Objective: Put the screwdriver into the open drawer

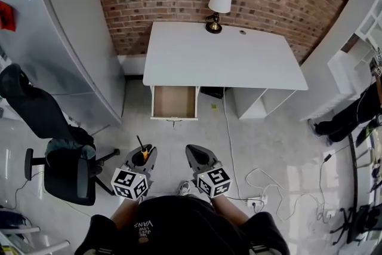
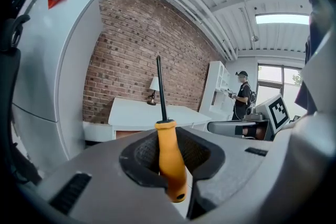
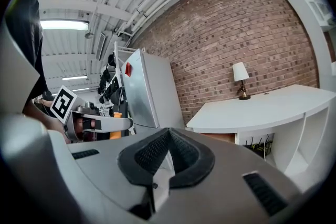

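1. In the head view there are two grippers, one screwdriver, one open drawer, one white desk, one lamp and one black office chair.
2. The left gripper sits low in the frame, left of centre. The right gripper is just beside it, right of centre. Both point up the frame towards the desk.
3. In its own view, the left gripper's jaws pinch the screwdriver's orange handle between the dark pads. The handle's butt end pokes out below the pads, towards the camera.
4. The black shaft rises from the handle, leaning slightly left, up to the middle of that view. It points away from the gripper, with the brick wall behind it.
5. The right gripper's jaws are pressed together with nothing between them, as its own view shows.
6. The drawer is pulled out from the left part of the desk, above the grippers in the head view. Its wooden bottom shows.
7. The screwdriver is well apart from the drawer, which lies up the frame and slightly right of the left gripper. Pale floor lies between them.
8. The lamp stands at the back edge of the desk, near the top centre. The chair is at lower left, near the left gripper.
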A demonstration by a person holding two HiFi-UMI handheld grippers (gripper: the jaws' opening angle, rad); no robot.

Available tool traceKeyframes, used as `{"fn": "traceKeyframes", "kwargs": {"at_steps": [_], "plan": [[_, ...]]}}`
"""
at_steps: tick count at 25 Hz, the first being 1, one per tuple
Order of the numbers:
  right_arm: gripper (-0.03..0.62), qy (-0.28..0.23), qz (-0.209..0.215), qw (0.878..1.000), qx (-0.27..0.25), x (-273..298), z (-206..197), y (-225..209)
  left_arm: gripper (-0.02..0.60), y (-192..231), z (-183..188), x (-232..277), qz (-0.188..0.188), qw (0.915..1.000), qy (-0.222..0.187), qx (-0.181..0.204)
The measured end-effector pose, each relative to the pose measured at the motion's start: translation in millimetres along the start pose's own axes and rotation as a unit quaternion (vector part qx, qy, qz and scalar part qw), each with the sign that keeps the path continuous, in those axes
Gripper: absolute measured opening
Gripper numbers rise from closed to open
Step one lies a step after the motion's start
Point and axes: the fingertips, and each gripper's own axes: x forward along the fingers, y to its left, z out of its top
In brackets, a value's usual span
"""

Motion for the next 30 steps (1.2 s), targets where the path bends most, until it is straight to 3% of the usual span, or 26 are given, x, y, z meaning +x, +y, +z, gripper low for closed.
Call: {"fn": "traceKeyframes", "kwargs": {"at_steps": [4, 11, 20, 30], "plan": [[-0.004, 0.0, 0.011, 1.0, 0.0, 0.0, 4.8, -26.2, 0.067, -8.2, 3.1, 26.3, 0.008, 1.0, 0.004, 0.001], [-0.005, -0.003, -0.011, 1.0, 0.02, 7.1, 10.1, -61.4, 0.066, -5.3, 7.7, 69.4, -0.01, 0.9996, 0.026, 0.003], [-0.005, -0.011, -0.092, 0.995, 0.048, 33.9, 13.1, -97.2, 0.067, 18.1, 18.0, 138.4, -0.095, 0.9934, 0.061, 0.021], [-0.005, -0.016, -0.182, 0.98, 0.075, 86.2, 22.1, -133.8, 0.067, 56.7, 29.2, 220.4, -0.194, 0.9729, 0.109, 0.064]]}}
